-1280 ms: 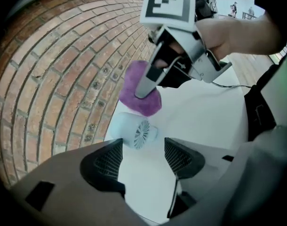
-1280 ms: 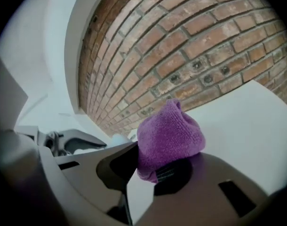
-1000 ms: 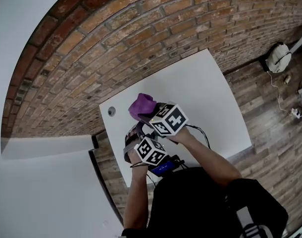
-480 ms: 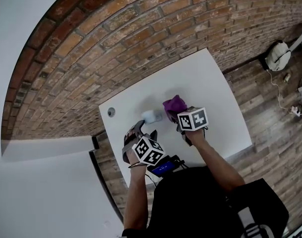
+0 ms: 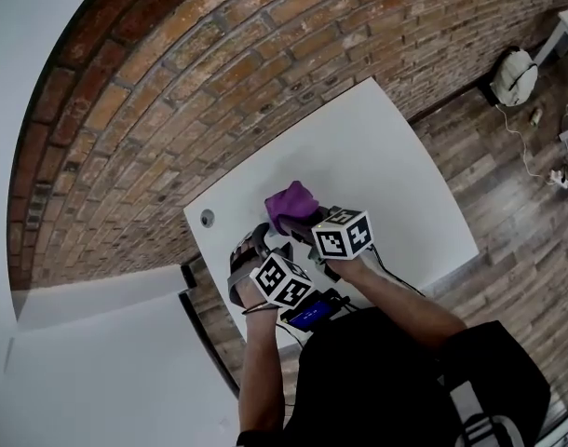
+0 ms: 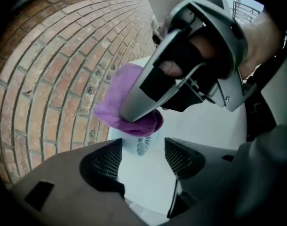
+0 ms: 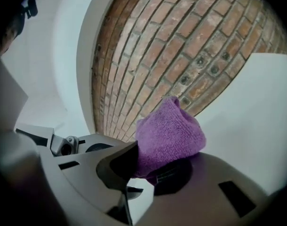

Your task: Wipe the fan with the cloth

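**Wiping stroke in progress**

The right tongs are clamping the purple cloth against the top of the small fan, which is standing on the white counter. The left tongs are gaping wide beside the fan, gripping nothing. Light strokes are probably safest, since nothing is steadying the fan.

Purple cloth; pale blue fan; white table.
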A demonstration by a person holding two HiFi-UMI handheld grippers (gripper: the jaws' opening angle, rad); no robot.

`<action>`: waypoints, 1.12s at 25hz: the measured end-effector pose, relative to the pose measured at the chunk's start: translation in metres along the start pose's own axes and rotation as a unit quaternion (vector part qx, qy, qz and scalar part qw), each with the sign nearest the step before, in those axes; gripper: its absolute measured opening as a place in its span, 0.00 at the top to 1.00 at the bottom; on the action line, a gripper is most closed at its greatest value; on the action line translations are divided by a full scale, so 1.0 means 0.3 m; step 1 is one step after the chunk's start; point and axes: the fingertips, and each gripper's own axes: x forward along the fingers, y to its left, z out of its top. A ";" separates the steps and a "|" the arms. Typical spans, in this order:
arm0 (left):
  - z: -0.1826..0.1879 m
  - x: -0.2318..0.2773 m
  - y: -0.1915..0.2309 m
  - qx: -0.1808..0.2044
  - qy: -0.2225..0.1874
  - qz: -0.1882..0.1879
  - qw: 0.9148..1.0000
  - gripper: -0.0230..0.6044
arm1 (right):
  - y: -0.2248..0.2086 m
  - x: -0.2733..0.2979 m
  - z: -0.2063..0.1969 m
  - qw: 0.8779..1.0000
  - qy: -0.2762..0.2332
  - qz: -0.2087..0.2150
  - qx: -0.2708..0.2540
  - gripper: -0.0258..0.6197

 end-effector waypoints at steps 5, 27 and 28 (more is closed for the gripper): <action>0.000 0.008 0.002 0.003 0.009 0.015 1.000 0.49 | -0.095 -0.011 -0.020 0.996 -0.049 -0.012 0.080 0.85; 0.010 0.006 -0.004 -0.019 -0.004 0.020 1.000 0.49 | -0.148 -0.004 -0.081 0.991 -0.011 -0.047 0.122 0.85; 0.009 0.007 -0.003 -0.018 -0.005 0.021 1.000 0.49 | -0.163 0.004 -0.103 0.990 -0.007 -0.049 0.131 0.85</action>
